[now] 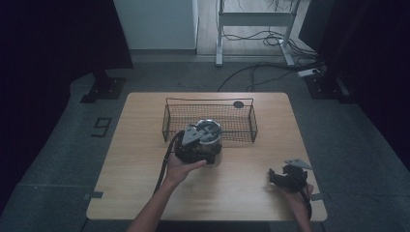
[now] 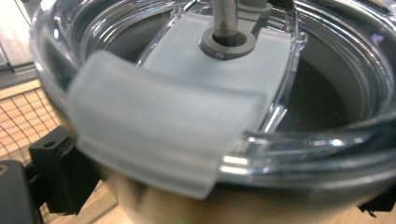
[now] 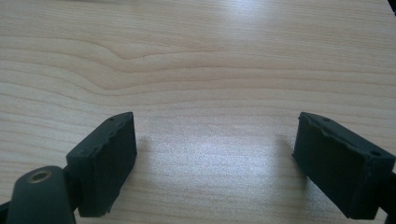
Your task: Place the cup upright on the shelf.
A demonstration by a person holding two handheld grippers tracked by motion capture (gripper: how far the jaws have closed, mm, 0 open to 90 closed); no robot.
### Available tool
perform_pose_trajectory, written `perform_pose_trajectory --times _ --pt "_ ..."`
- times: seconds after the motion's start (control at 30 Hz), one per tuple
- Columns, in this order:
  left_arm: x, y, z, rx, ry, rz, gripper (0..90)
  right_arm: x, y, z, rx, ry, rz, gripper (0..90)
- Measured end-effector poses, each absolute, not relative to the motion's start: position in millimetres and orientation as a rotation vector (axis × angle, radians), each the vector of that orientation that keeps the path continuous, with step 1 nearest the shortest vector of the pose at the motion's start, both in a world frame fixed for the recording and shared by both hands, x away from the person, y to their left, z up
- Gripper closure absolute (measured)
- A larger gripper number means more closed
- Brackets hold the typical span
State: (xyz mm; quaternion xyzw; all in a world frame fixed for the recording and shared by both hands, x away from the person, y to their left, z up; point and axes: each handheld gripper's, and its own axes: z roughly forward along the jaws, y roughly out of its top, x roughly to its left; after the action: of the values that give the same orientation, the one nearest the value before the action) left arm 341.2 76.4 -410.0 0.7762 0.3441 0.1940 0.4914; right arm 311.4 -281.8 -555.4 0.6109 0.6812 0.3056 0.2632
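A tumbler (image 1: 214, 153) with a clear plastic lid (image 2: 322, 93) and a frosted slider (image 2: 163, 126) is held over the middle of the wooden table (image 1: 140, 159), just in front of the wire basket (image 1: 166, 121). My left gripper (image 1: 200, 147) is shut on the tumbler's body below the lid, one black jaw showing on each side in the left gripper view. My right gripper (image 1: 274, 178) rests low near the table's front right, jaws wide apart. In the right gripper view the right gripper (image 3: 215, 158) has nothing between its fingers but bare wood.
The black wire basket stands across the back middle of the table, with a small dark round object (image 1: 238, 104) at its far right rim. Cables (image 1: 270, 38) and a desk frame (image 1: 220, 34) lie on the floor beyond the table.
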Motion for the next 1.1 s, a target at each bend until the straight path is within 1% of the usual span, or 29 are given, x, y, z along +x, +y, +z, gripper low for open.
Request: perform_pose_trajectory --times 0.13,0.37,0.47,0.77,1.1 --pt "347.4 76.0 -406.7 1.892 0.820 0.510 4.0 311.3 -281.9 -555.2 1.652 1.845 0.825 12.9" --pt "356.5 78.1 -403.8 1.884 0.820 0.502 4.0 311.4 -282.0 -555.3 1.654 1.843 0.824 12.9" --pt "362.9 75.9 -398.6 1.880 0.809 0.516 4.0 311.4 -281.9 -555.2 1.656 1.841 0.824 12.8" --pt "372.3 72.5 -388.4 1.869 0.793 0.497 4.0 311.4 -282.1 -555.3 1.656 1.839 0.821 12.9" --pt "387.9 72.6 -380.8 1.856 0.815 0.521 4.0 311.5 -282.1 -555.5 1.655 1.837 0.824 12.9"
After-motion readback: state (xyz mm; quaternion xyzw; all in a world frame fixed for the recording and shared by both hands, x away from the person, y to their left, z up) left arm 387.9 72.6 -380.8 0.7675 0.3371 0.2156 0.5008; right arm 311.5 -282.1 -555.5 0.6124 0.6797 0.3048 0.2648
